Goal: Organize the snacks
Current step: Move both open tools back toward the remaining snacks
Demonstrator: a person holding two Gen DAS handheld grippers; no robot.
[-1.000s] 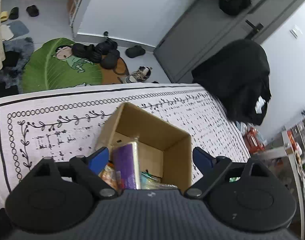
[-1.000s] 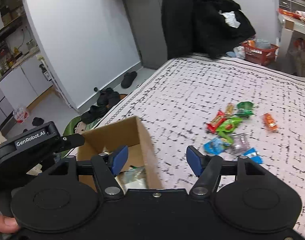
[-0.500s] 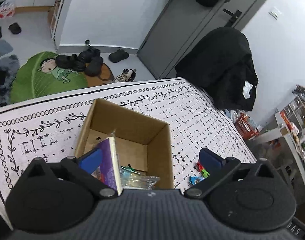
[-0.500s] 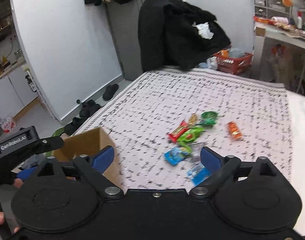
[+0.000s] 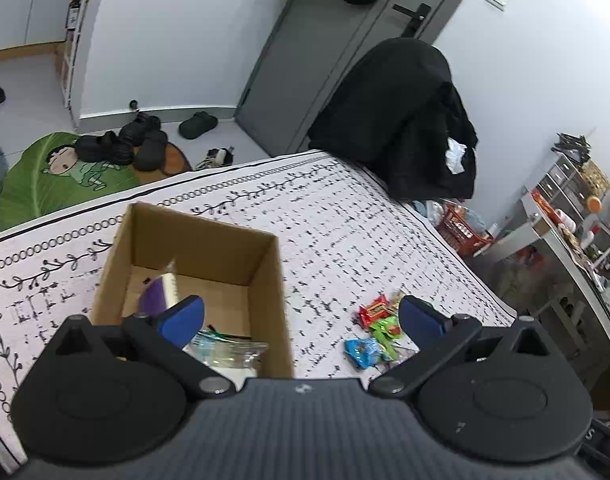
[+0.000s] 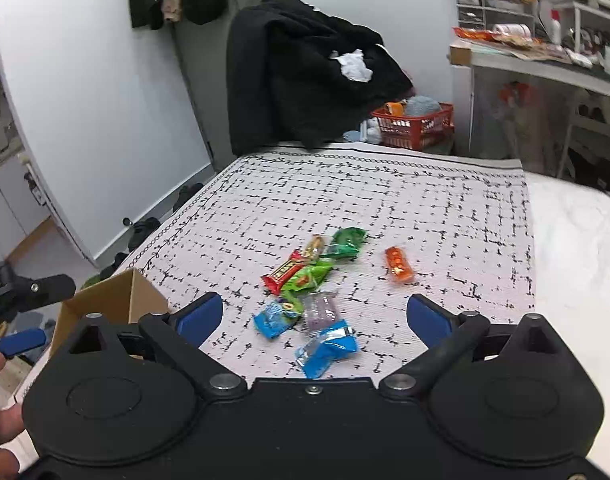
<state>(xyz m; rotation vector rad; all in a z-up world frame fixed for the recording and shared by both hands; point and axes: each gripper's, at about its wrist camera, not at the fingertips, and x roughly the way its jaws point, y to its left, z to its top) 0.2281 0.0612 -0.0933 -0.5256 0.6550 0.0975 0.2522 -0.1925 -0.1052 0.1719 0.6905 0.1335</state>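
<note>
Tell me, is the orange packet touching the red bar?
Apart. The right wrist view shows the orange packet lying alone on the cloth, with a plain strip of patterned fabric between it and the red bar.

Matt cardboard box (image 5: 265, 276), glossy foil wrappers (image 6: 329, 346), woven cloth (image 6: 425, 208)

Each fisheye rides just behind its own claw, angled down across the white black-patterned bed cover (image 5: 345, 232). The left view sits close above the open brown cardboard box (image 5: 201, 236); the right faces the scattered bright snack packets (image 6: 305, 280). Both share box, packets and black draped coat (image 6: 305, 72).
</note>
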